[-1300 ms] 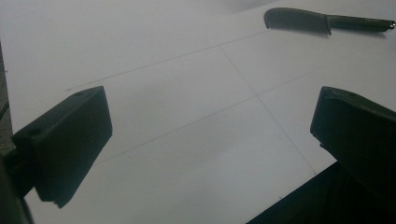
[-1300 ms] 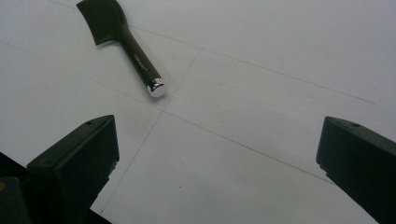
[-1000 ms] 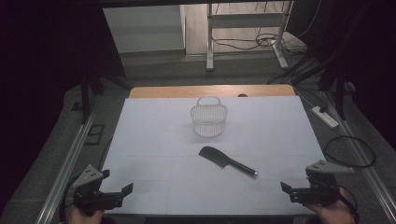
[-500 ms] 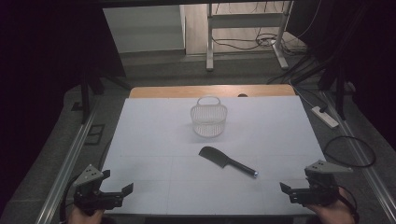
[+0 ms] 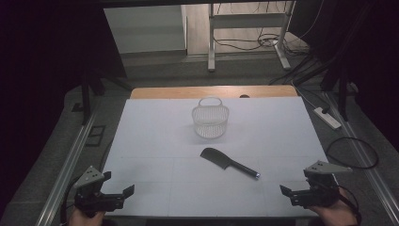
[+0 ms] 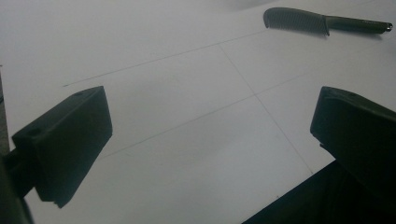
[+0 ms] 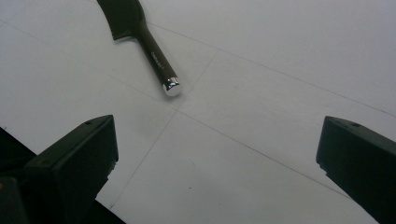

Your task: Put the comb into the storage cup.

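1. Along the near edge of the table (image 5: 155,141), the two grippers are sitting at opposite corners, and the hands holding them are being cut off by the bottom of the high view, so only knuckles and a bit of wrist are showing.
2. The left gripper (image 5: 123,192) is resting at the near left corner with its jaws spread wide and nothing between them; in the left gripper view (image 6: 205,154) both black jaws are running off the frame, and a dark shape is blocking the lower right corner.
3. The right gripper (image 5: 286,190) is resting at the near right corner, likewise released and empty; in the right gripper view (image 7: 217,163) the jaw tips are being cropped at the sides.
4. The black comb (image 5: 229,163) is lying flat on the near half of the table, slightly right of the middle and well apart from both grippers; its broad toothed head is pointing toward the far left and its slim handle is ending in a shiny metal cap toward the near right.
5. The comb's teeth are too fine to be making out from above; the left gripper view (image 6: 322,21) is showing them as faint ridges, while the right gripper view (image 7: 140,32) is cutting off most of the head.
6. A white wire basket (image 5: 210,121) is standing upright behind the comb, toward the far edge, its contents being hard to judge.
7. The table is wearing a white cover crossed by thin seam lines, with a strip of bare wood showing at the far edge.
8. The room around it is lying mostly in darkness, with grey floor, cables and a white frame's legs (image 5: 211,42) showing beyond.
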### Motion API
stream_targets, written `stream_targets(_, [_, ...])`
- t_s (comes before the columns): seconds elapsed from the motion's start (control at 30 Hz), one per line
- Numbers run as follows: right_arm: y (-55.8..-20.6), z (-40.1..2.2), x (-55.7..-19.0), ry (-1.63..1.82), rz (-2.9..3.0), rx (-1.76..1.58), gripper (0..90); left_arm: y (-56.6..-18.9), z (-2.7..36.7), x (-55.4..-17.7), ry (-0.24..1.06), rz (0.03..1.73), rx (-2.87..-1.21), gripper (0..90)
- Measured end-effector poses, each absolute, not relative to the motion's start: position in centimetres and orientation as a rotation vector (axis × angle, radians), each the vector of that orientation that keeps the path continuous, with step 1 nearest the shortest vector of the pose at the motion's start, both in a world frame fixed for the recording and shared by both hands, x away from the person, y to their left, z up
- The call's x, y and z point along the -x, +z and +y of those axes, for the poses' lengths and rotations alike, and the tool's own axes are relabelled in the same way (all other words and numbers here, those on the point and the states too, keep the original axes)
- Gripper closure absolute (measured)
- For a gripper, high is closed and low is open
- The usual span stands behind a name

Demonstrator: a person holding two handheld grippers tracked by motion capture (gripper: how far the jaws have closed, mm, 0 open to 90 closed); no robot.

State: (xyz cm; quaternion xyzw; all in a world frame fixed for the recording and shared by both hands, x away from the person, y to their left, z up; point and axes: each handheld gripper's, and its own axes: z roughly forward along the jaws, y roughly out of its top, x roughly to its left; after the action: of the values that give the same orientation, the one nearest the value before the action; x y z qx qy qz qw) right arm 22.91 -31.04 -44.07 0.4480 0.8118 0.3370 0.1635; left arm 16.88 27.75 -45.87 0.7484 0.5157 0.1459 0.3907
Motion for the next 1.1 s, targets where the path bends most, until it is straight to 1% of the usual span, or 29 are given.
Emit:
stream_targets(0.33, [-43.8, -30.6, -23.3, 0.996, 2.367, -1.241, 0.0, -45.9, 27.8, -16.9, 0.368, 1.313, -1.898, 0.0])
stream_targets(1.1, [-43.9, -29.2, -25.0, 0.951, 2.436, -1.188, 0.0, -45.9, 27.9, -17.0, 0.35, 1.317, -1.894, 0.0])
